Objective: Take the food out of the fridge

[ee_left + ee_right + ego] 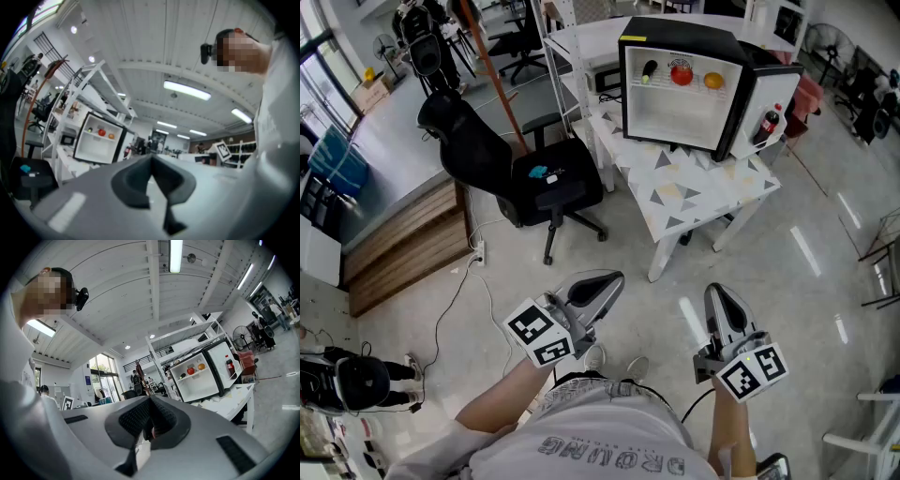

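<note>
Three foods [682, 74] line the upper shelf of the open fridge [675, 117] on the table [703, 192], well ahead of us. Our left gripper [609, 281] and right gripper [718, 295] point toward it, jaws clenched empty; the right looks slightly nearer.

We cannot tell what the small dark item [649, 68] on the shelf of the fridge [680, 89] is. The label of the bottle [769, 123] in its door is too small to read. The head view's bottom edge cuts off the person's shirt [600, 441]. In the left gripper view, that shirt hides the room's right side.
</note>
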